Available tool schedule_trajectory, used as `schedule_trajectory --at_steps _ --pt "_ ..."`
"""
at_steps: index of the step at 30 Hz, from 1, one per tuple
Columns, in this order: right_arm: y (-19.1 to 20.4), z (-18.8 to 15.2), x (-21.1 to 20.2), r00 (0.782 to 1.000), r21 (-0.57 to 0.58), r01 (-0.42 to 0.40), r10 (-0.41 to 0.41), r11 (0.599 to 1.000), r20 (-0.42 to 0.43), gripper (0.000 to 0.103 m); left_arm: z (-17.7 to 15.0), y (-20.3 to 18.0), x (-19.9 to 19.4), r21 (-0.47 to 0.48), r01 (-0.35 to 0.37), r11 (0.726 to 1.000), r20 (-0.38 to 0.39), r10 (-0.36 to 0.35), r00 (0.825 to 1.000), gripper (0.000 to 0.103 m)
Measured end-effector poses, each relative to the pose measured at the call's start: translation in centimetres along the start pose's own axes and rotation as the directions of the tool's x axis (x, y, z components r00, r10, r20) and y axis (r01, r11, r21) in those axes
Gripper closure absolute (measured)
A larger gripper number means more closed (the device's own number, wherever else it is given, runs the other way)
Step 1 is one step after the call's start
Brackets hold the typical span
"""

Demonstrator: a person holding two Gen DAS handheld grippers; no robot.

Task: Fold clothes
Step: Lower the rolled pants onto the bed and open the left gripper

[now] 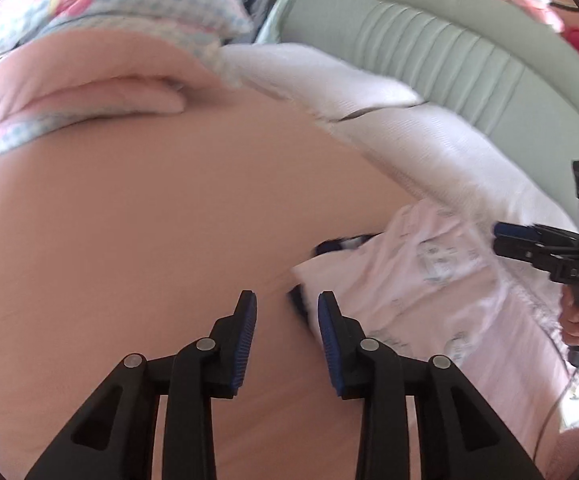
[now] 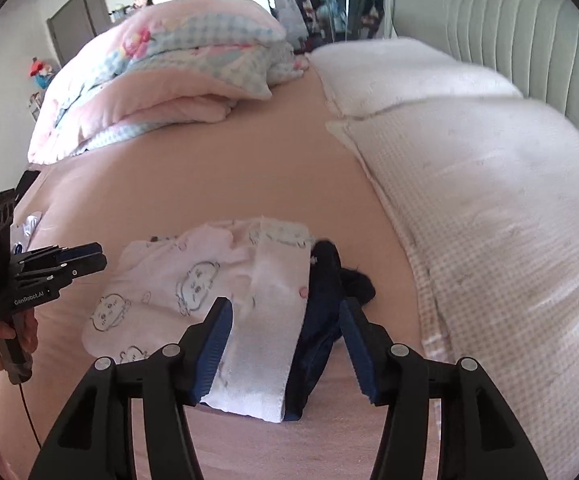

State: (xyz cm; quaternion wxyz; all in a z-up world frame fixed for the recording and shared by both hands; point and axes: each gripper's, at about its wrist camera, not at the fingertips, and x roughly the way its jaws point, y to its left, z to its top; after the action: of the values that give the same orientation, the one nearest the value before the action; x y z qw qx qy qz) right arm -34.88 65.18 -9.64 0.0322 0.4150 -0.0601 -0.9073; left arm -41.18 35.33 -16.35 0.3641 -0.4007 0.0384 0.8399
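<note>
While both grippers hover empty | left gripper [image 1: 287, 316]: jaws narrowly apart, nothing between | right gripper [image 2: 285, 330]: half open, nothing pinched | pale pink face-printed cotton garment [image 2: 161, 280]: on pink bedsheet [image 2: 209, 168] beneath the fingertips, dark navy cloth [image 2: 329, 276] alongside | advice: pinch one hem edge, lift evenly.

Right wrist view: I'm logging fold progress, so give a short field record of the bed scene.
surface: pink bed sheet
garment: pink printed garment, lying loosely on the sheet
under it: dark navy cloth, partly covered
right tool: open, above the clothes
left tool: holds nothing
beyond: pillows, folded quilt
</note>
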Motion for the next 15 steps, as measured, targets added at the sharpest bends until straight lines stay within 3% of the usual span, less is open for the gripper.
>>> schedule_trajectory --at_steps 3,6,8,11,15 --pt "1.6 0.9 0.1 0.998 -0.006 -0.061 0.061 0.998 0.002 0.047 0.5 -1.8 1.9 0.049 0.051 0.998 -0.033 -0.049 0.998 0.074" --pt "2.0 0.7 2.9 0.996 -0.017 -0.006 0.004 1.000 -0.093 0.047 0.5 -1.2 4.7 0.026 -0.018 0.999 -0.093 0.021 0.995 0.071" --pt "0.9 -0.2 4.5 0.986 -0.005 0.048 -0.048 0.999 -0.162 0.046 0.5 0.3 4.9 -0.041 -0.047 0.998 -0.098 0.043 0.994 0.041" --pt "-1.4 -1.1 3.2 0.988 0.104 -0.015 0.031 0.994 -0.154 0.042 0.2 1.5 3.3 -0.106 -0.056 0.993 -0.081 0.047 0.996 0.039" --pt "-0.5 -0.8 -0.1 0.996 0.115 0.019 -0.010 0.993 -0.086 0.040 -0.2 1.4 0.4 -0.089 -0.050 0.995 -0.047 0.046 0.998 0.039"
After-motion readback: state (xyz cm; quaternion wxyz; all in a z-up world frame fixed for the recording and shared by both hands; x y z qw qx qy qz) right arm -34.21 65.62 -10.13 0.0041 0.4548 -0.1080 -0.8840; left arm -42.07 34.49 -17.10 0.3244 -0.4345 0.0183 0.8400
